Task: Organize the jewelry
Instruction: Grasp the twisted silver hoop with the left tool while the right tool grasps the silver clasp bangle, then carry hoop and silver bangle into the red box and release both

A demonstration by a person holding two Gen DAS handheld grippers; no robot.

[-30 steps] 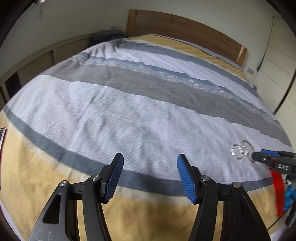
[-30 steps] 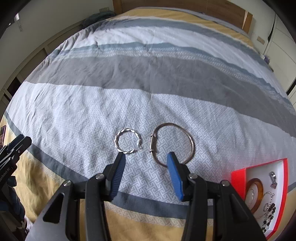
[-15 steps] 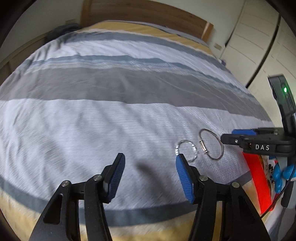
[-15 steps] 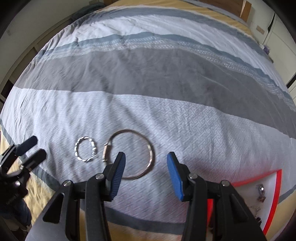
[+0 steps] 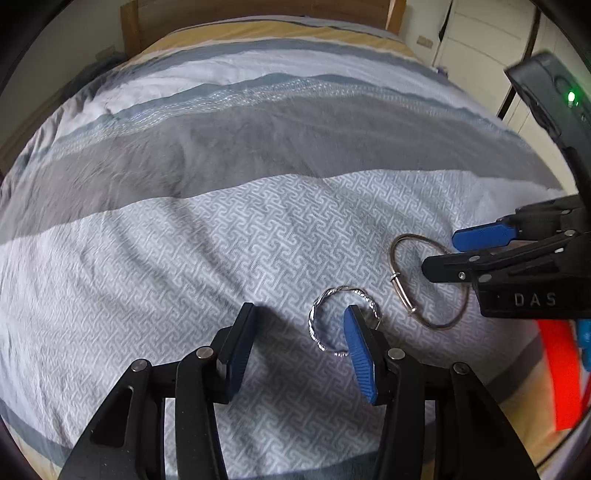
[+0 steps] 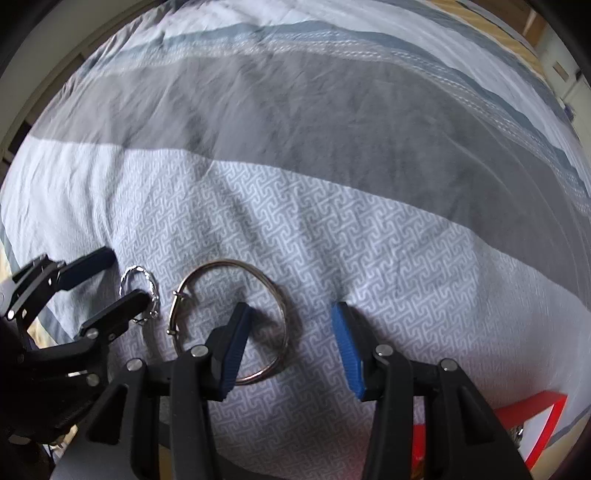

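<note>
Two bracelets lie side by side on the patterned bedspread. The small twisted silver bangle (image 5: 317, 314) (image 6: 147, 280) sits left of the larger thin wire bangle (image 5: 402, 288) (image 6: 273, 288). My left gripper (image 5: 299, 321) is open and low over the bedspread; its right finger stands inside the twisted bangle's ring, its left finger outside. My right gripper (image 6: 291, 325) is open; its left finger stands inside the wire bangle, its right finger outside it on the right. Neither holds anything.
A red jewelry box (image 6: 539, 417) (image 5: 561, 373) with pieces inside lies at the bed's near right edge. The striped grey, white and yellow bedspread (image 5: 258, 155) stretches to a wooden headboard (image 5: 258, 11). White wardrobe doors (image 5: 491, 44) stand to the right.
Both grippers have moved forward and down onto the bracelets. The left one swung right to the twisted bangle; the right one closed in on the wire bangle's right side.
</note>
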